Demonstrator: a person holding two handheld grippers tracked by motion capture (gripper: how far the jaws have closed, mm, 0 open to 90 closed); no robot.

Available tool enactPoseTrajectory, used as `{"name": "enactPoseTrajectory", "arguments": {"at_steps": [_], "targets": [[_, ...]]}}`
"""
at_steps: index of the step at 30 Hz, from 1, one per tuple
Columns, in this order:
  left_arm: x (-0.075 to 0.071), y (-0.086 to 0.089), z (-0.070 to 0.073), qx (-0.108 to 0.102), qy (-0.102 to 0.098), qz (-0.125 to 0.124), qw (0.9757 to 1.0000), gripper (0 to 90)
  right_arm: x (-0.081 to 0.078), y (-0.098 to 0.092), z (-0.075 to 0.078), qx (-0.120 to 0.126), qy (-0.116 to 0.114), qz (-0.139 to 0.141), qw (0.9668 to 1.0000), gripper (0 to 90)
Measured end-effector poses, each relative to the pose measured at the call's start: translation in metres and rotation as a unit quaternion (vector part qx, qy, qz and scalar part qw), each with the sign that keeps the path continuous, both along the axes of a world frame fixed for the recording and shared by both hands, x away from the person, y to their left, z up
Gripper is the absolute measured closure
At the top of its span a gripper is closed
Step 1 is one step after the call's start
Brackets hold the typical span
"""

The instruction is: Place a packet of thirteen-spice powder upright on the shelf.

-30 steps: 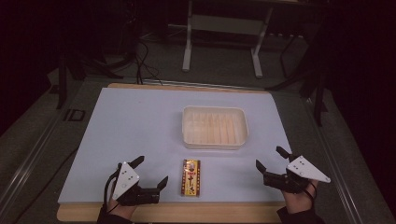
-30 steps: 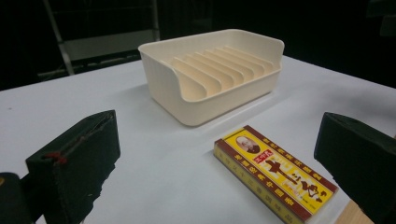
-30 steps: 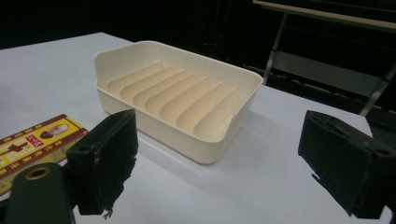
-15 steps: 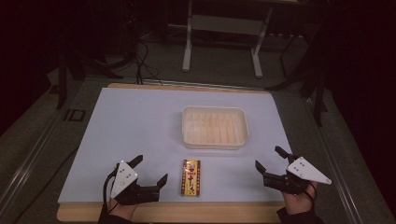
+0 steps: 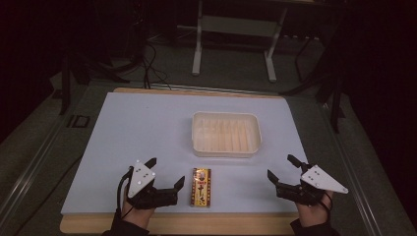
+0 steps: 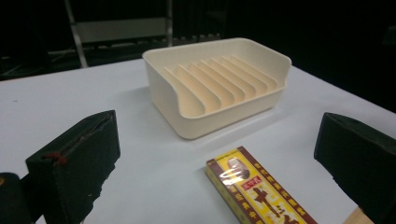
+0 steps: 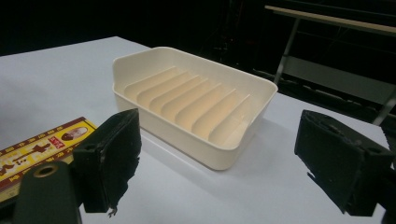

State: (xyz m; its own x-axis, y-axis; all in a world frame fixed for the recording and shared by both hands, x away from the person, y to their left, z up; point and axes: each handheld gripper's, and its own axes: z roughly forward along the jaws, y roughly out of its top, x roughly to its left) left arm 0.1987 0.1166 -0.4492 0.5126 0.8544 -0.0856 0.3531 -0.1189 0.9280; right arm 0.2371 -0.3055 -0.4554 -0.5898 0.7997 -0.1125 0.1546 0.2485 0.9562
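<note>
Cream plastic soap dish with a ribbed floor (image 5: 225,134): sits just right of centre in the high view on the pale blue-white tabletop (image 5: 133,128), empty, upright, one low cut-away side seen in the left gripper view (image 6: 217,84).

Red and yellow flat rectangular packet with printed characters (image 5: 200,186): lies flat at lower centre of the high view, long axis running up the frame, near the dish but apart from it, close to the wooden front edge of the table (image 5: 216,223). Lower centre in the left gripper view (image 6: 257,189); lower left in the right gripper view (image 7: 32,151).

Left gripper (image 5: 165,172): lower left of the high view, jaws wide apart, holding nothing, one jaw tip just beside the packet's left edge, not touching as far as can be told.

Right gripper (image 5: 282,166): lower right of the high view, jaws likewise wide apart and empty, well apart from the packet, aimed towards the dish.

Step in hand, as judged: the approach to the packet, nothing yet grasped.

Next move, as judged: the left gripper needs to straddle the packet's narrow width and close on its long edges; since the packet lies flat, the jaws must come low to the tabletop. Placement in the dish seems the likely aim.
</note>
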Motion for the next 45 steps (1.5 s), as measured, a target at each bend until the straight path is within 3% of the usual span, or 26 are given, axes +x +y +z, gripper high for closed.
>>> {"name": "enactPoseTrajectory", "arguments": {"at_steps": [10, 22, 25, 30, 35, 40, 45], "targets": [[0.011, -0.029, 0.001, 0.007, 0.037, -0.021, 0.9991, 1.3, -0.001, 0.001, 0.001, 0.000, -0.002, 0.006, 1.0000, 13.7], [0.026, -0.058, -0.011, 0.012, 0.076, -0.011, 0.9970, 0.3, -0.001, 0.004, 0.000, -0.002, 0.002, 0.017, 0.9998, 13.5], [0.030, -0.063, -0.016, 0.010, 0.094, -0.015, 0.9954, 0.3, -0.001, 0.005, -0.001, -0.003, 0.002, 0.021, 0.9998, 13.5], [0.034, -0.074, -0.027, 0.038, 0.107, 0.002, 0.9935, 0.4, -0.002, 0.006, -0.001, -0.006, 0.003, 0.025, 0.9997, 13.5], [0.042, -0.086, -0.041, 0.077, 0.140, 0.019, 0.9870, 0.4, -0.001, 0.006, -0.003, -0.009, 0.007, 0.025, 0.9996, 13.5], [0.044, -0.095, -0.053, 0.075, 0.171, 0.026, 0.9821, 0.4, -0.001, 0.008, -0.004, -0.016, 0.005, 0.031, 0.9994, 13.5], [0.044, -0.103, -0.063, 0.088, 0.178, 0.041, 0.9793, 0.5, -0.002, 0.009, -0.004, -0.018, 0.006, 0.032, 0.9993, 13.5]]}}
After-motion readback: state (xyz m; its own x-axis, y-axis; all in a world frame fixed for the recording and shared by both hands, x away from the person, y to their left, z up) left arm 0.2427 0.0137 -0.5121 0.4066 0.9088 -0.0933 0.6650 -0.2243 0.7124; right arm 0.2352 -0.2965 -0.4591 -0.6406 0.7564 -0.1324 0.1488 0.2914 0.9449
